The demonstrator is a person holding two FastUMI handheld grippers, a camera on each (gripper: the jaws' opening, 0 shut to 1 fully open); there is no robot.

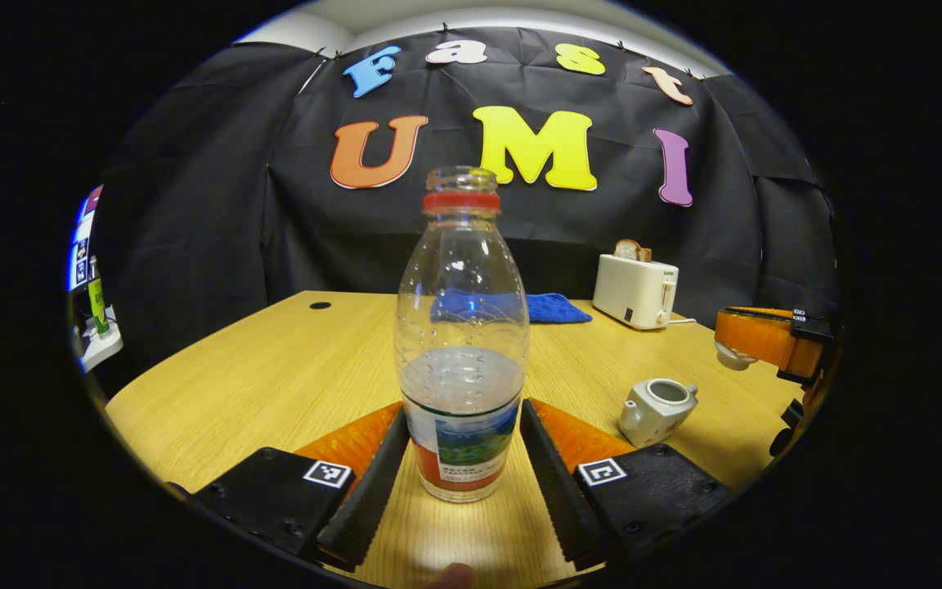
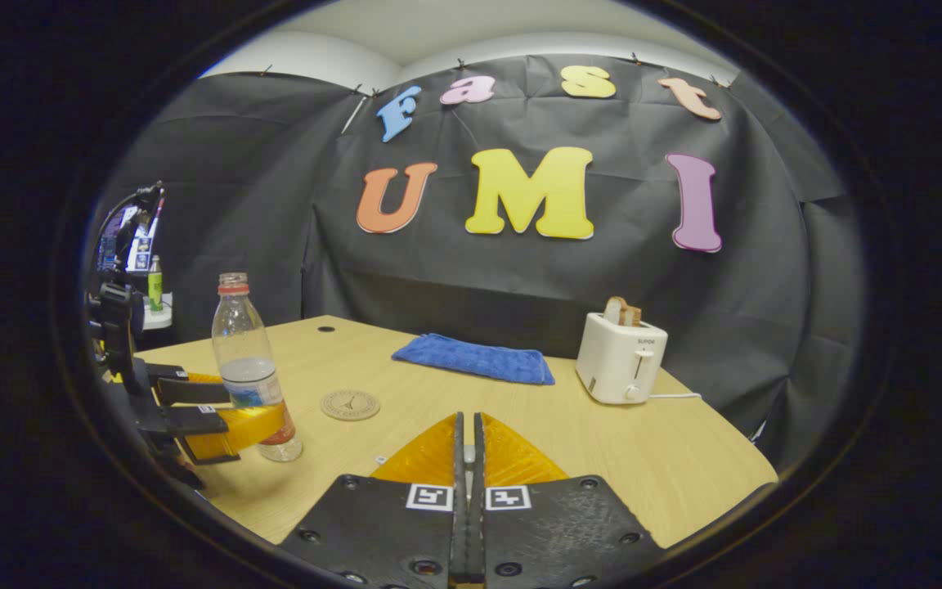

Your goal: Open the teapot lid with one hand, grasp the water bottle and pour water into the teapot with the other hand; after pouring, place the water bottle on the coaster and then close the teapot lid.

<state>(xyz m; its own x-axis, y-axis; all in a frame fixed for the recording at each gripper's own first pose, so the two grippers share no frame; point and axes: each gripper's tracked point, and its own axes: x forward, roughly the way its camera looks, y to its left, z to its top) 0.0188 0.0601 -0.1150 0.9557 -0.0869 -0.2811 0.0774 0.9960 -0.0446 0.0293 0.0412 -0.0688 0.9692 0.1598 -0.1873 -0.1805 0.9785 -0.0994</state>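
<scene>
Left tongs flanking water bottle — upright

bottle dead center on the table | teapot lower right of it | toaster upper right | cloth behind bottle | coaster right of bottle in right gripper view

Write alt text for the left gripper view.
An uncapped water bottle, partly full, stands on a wooden table between the open fingers of the left tool. A lidless white teapot sits to the right, a toaster behind.
</scene>
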